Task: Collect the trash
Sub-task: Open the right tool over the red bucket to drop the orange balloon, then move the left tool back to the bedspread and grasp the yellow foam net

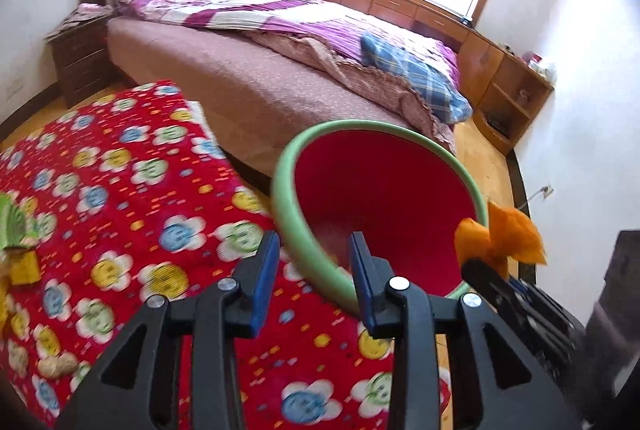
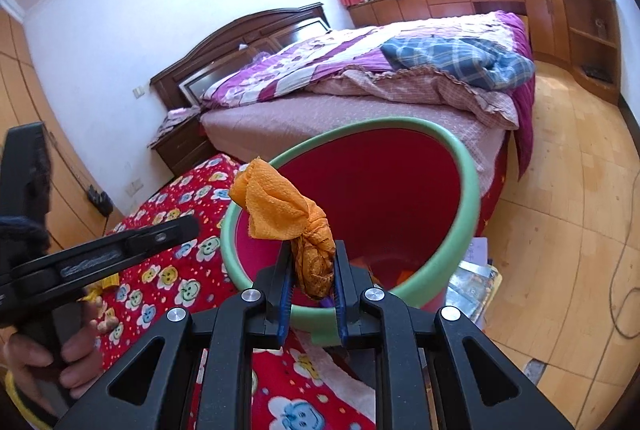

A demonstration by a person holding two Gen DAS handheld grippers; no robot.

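A red bin with a green rim [image 1: 304, 226] [image 2: 460, 242] is tilted toward me beside the table. My left gripper [image 1: 316, 254] grips the near rim between its blue pads. My right gripper [image 2: 312, 270] is shut on a crumpled orange wrapper [image 2: 288, 214] and holds it just over the bin's near rim. In the left wrist view the wrapper [image 1: 500, 234] and the right gripper [image 1: 486, 266] show at the bin's right edge. In the right wrist view the left gripper [image 2: 192, 226] comes in from the left.
The table carries a red flower-print cloth [image 1: 120, 210] with a peanut [image 1: 58, 366] and yellow and green items [image 1: 20, 250] at its left edge. A bed [image 1: 280, 42] stands behind. Papers [image 2: 476, 278] lie on the wooden floor under the bin.
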